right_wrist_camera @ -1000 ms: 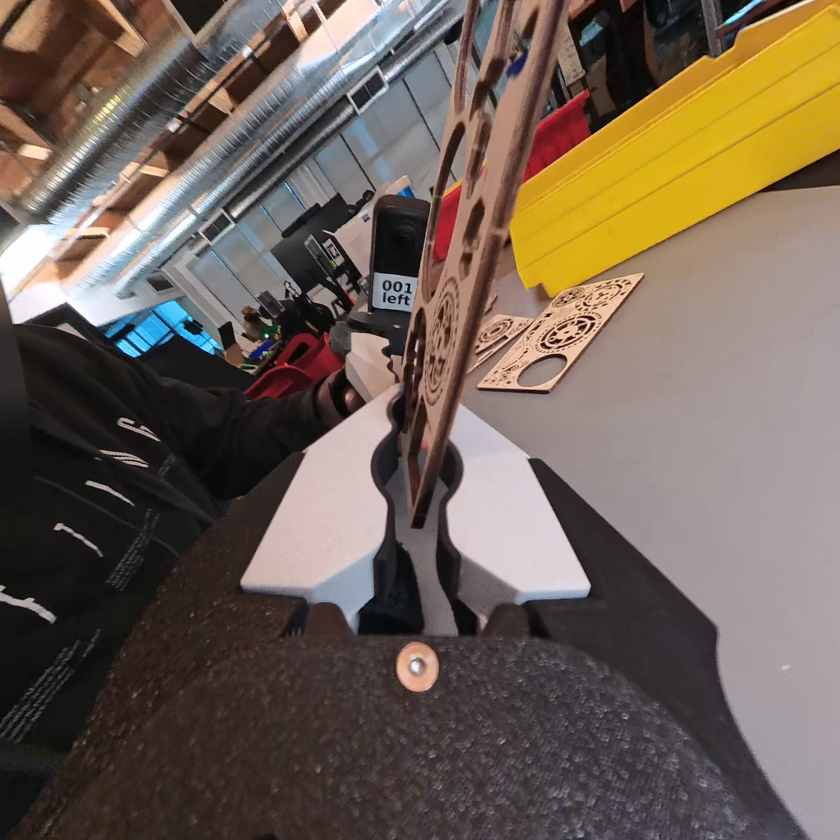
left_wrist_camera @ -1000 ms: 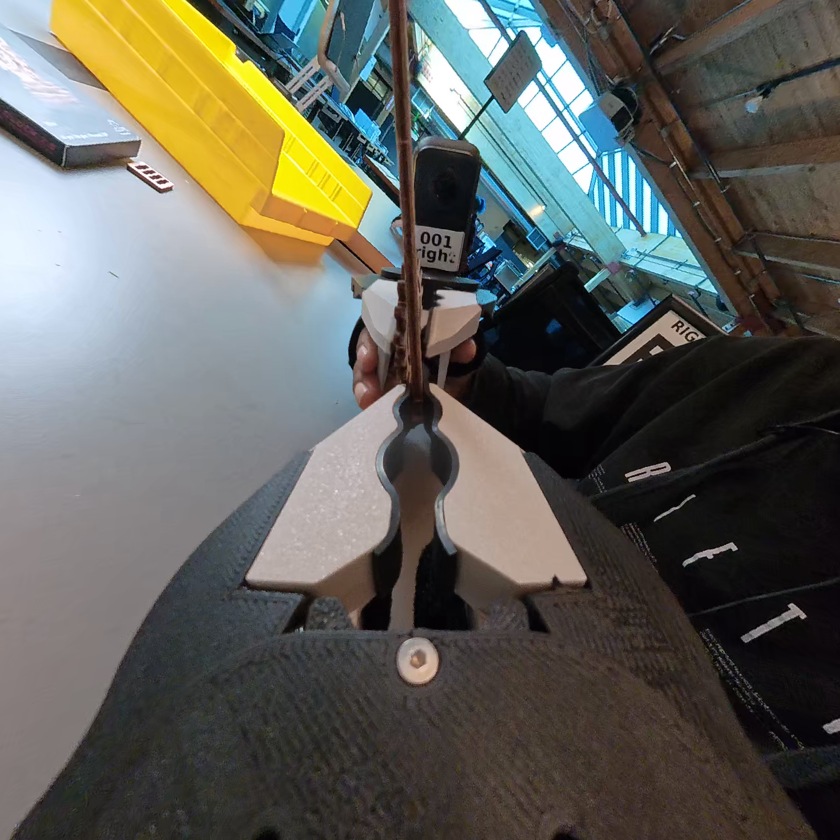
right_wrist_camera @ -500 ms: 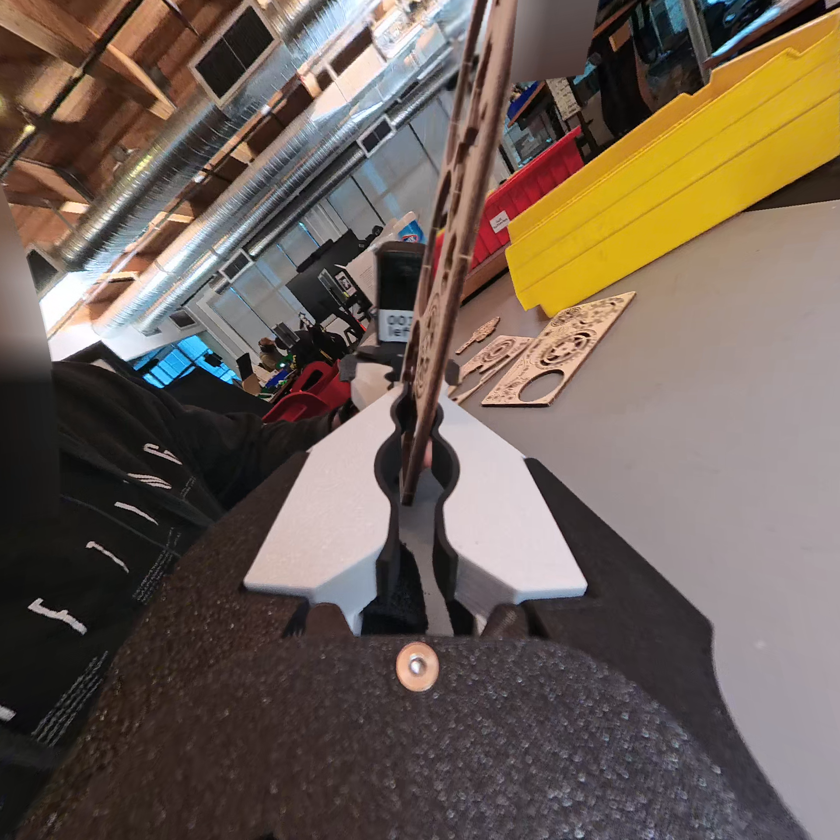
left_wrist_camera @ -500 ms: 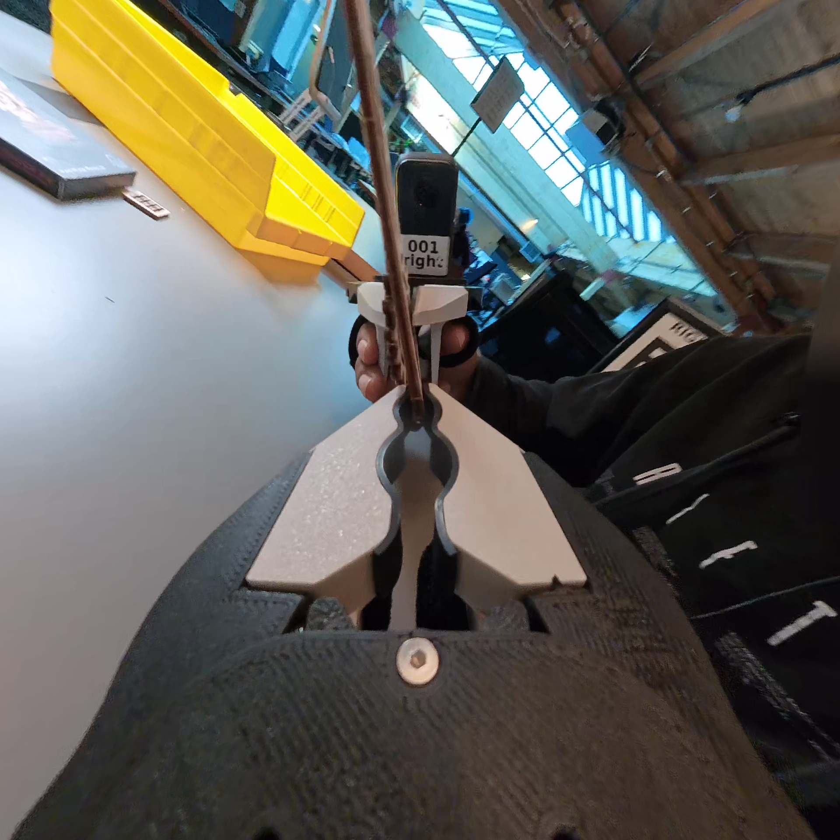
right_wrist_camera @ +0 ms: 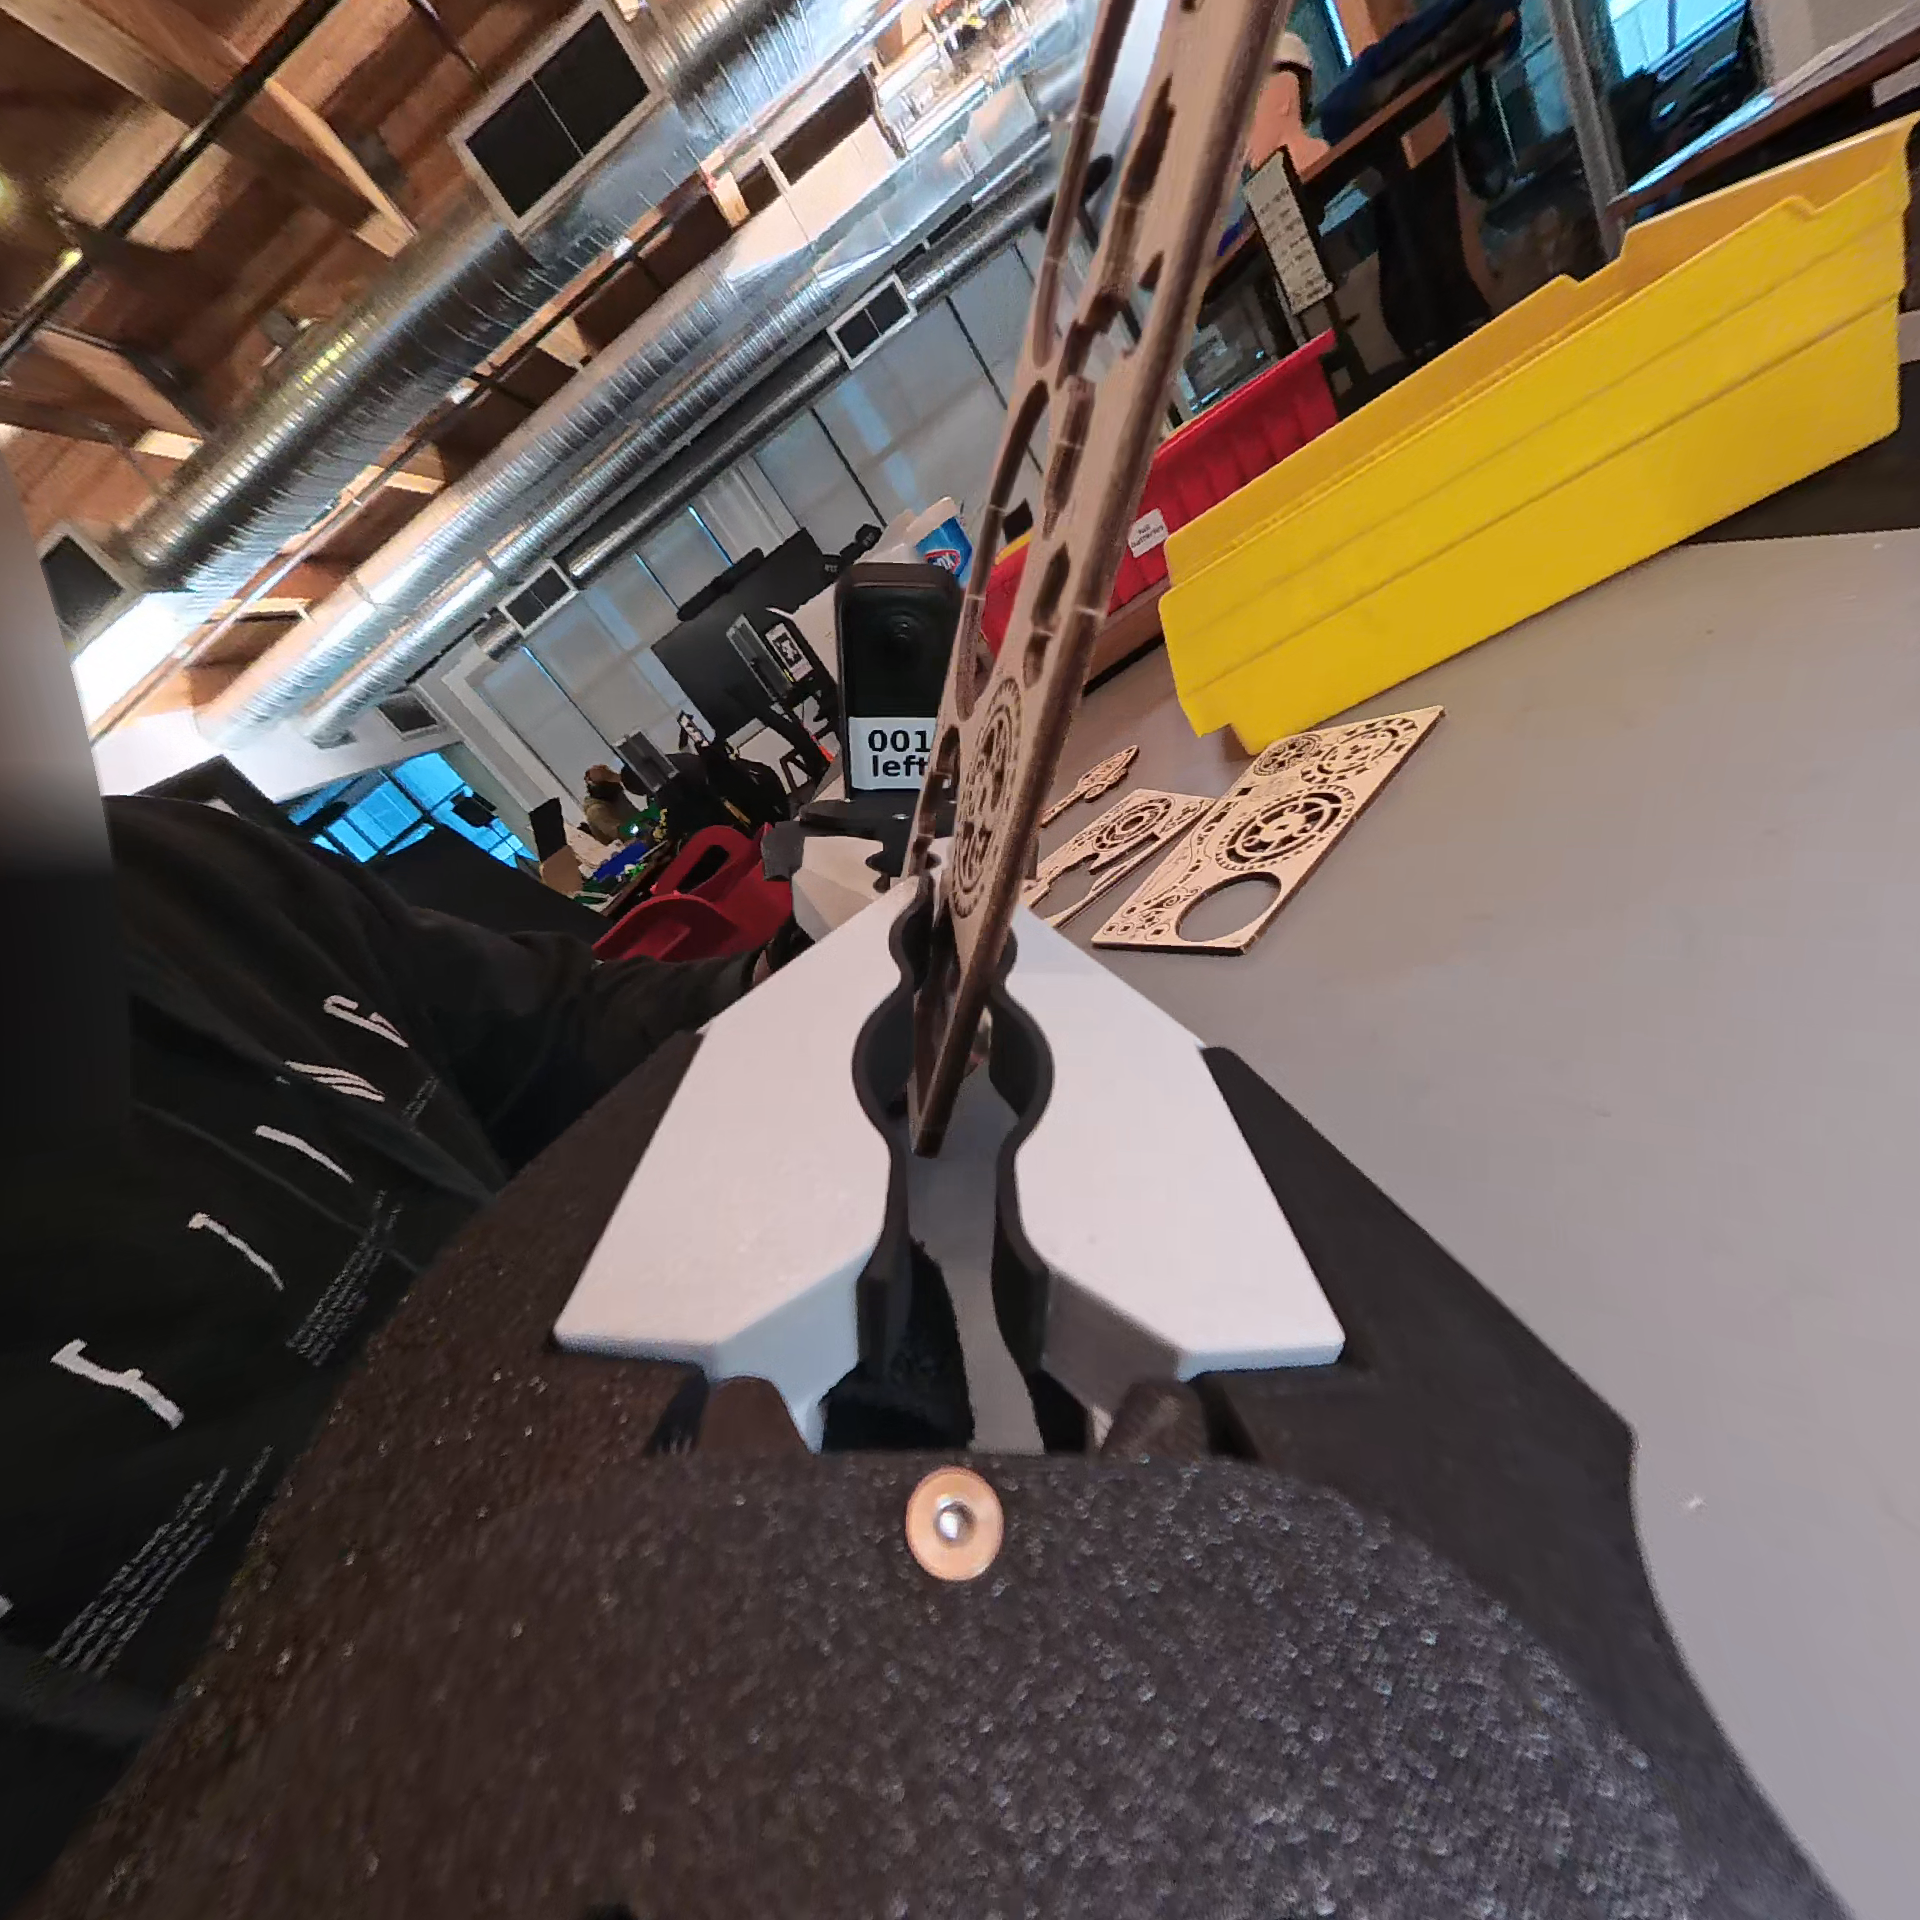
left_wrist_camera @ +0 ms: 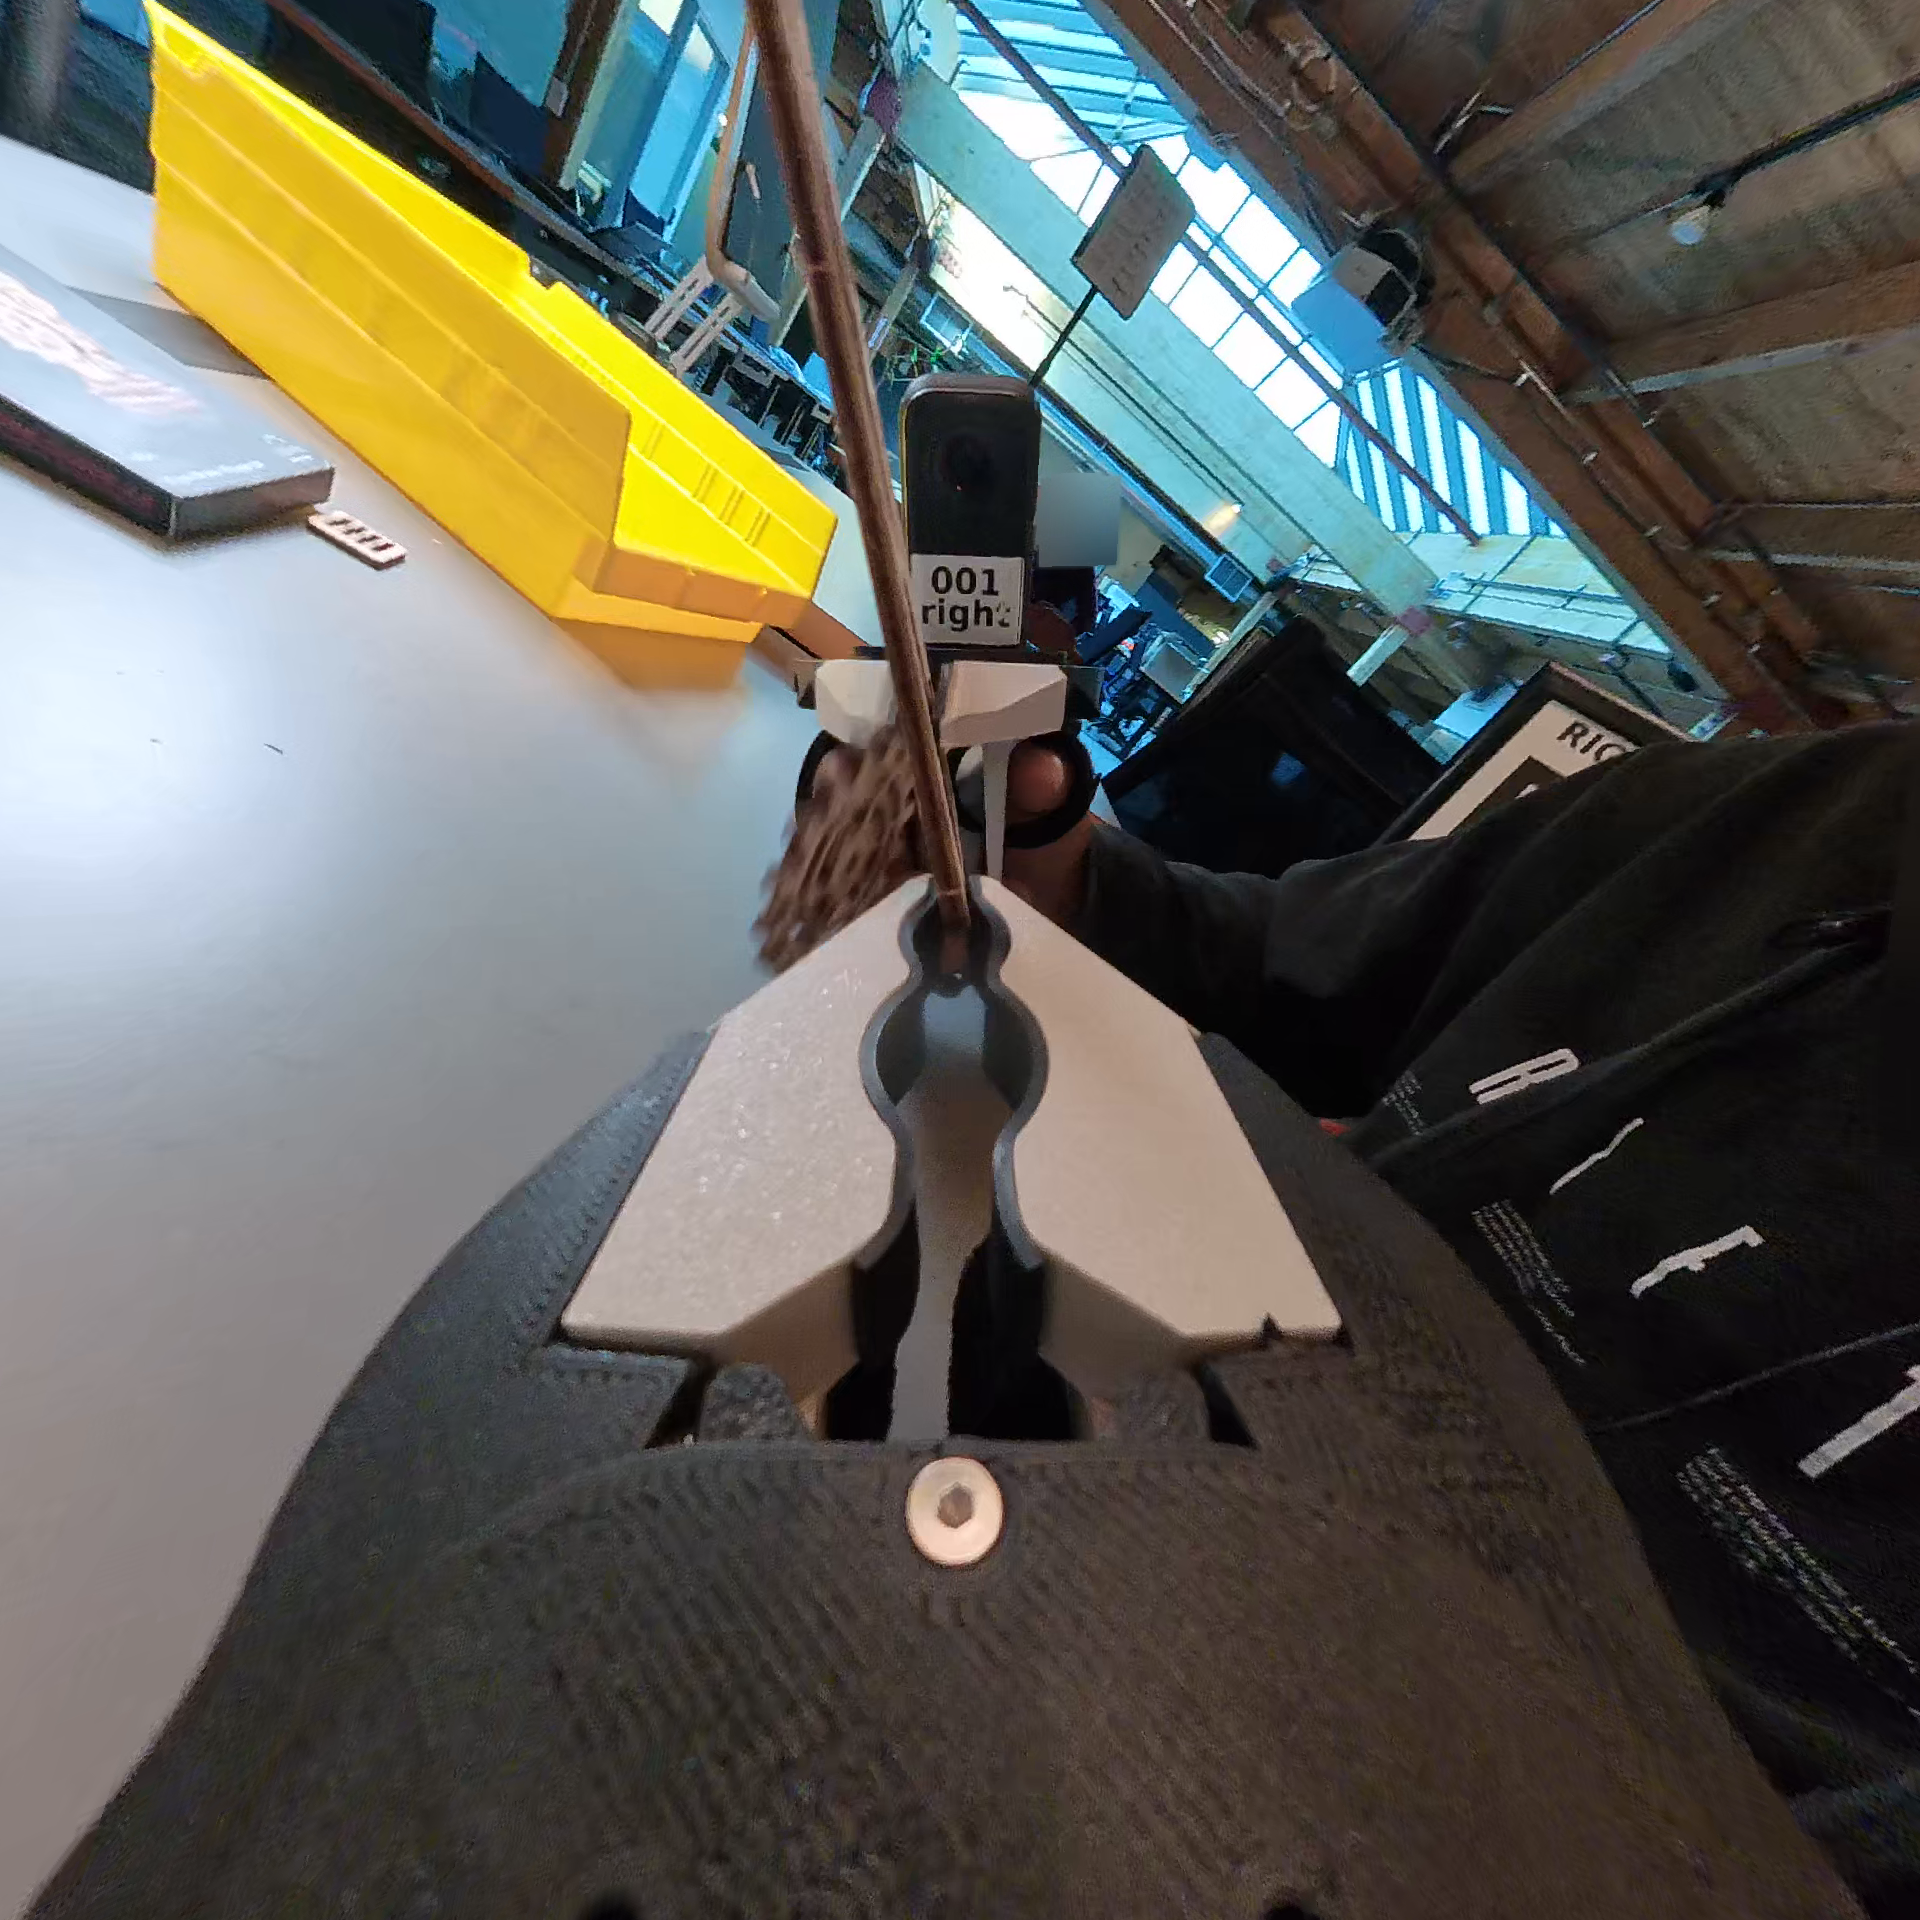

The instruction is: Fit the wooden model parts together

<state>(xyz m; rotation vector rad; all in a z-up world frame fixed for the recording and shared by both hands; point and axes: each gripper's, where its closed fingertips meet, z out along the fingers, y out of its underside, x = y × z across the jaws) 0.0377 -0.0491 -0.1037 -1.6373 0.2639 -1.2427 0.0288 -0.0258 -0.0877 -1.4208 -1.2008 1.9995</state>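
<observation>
Both grippers clamped on one wooden sheet held above grey table: left gripper pinching edge at tips, right gripper gripping deeper. Sheet now tilted further than a second ago, twisted between grips; probably flexing to free a part. Spare fretwork sheets flat beside yellow bin.

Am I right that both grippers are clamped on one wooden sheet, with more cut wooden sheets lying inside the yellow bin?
Not quite. The right wrist view shows the spare wooden sheets lying on the grey table beside the yellow bin, not inside. Both grippers do clamp the held sheet.
</observation>
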